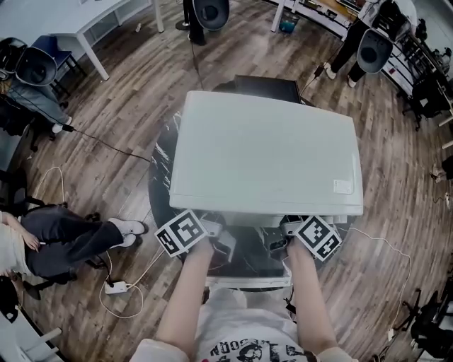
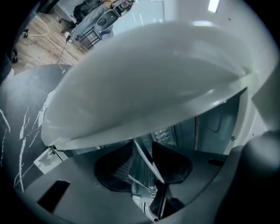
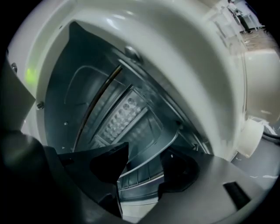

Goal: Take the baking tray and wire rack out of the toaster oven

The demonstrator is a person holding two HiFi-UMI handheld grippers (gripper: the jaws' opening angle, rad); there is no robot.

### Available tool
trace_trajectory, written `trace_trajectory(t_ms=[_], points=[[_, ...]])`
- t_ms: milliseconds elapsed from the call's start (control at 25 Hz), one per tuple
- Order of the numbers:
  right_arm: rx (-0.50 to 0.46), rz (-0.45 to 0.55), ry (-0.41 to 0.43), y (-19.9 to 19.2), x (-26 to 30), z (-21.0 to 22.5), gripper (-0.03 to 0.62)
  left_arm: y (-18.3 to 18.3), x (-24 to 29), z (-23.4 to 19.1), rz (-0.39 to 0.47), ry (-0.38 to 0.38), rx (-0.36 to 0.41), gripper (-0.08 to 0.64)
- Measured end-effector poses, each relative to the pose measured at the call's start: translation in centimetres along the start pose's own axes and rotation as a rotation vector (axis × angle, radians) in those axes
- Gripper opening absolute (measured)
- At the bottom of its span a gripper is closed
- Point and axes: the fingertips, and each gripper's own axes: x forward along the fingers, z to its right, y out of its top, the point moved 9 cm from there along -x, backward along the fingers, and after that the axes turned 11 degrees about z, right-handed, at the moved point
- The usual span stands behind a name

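Observation:
A white toaster oven (image 1: pixel 265 152) stands on a round dark table (image 1: pixel 159 177) with its glass door (image 1: pixel 248 267) folded down toward me. Both grippers reach into the oven mouth. My left gripper (image 1: pixel 223 244) (image 2: pixel 143 168) has its dark pads (image 2: pixel 116 168) apart, and the thin metal edge of the baking tray (image 2: pixel 142 153) runs between them over wire rack bars (image 2: pixel 138 180). My right gripper (image 1: pixel 276 244) (image 3: pixel 142 168) stands wide open. The tray's rounded rim (image 3: pixel 168 144) and the rack bars (image 3: pixel 135 177) lie between its pads without being pressed.
A heating rod (image 3: pixel 100 103) and a perforated back wall (image 3: pixel 120 116) show inside the oven. On the wood floor lie cables and a power strip (image 1: pixel 115 287). A seated person's legs (image 1: pixel 71 240) are at the left, a white desk (image 1: pixel 92 21) at the top left.

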Motion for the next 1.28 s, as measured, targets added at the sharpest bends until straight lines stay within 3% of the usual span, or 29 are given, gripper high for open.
trace_trajectory(t_ms=[240,1280], points=[[0.087,0.026,-0.019,0.0,0.0,0.3,0.173,0.0,0.1,0.2,-0.011,-0.001,-0.009,0.123],[0.087,0.033,0.014,-0.7,-2.6,0.8,0.167,-0.9,-2.3,0.1,-0.047,-0.015,-0.010,0.120]])
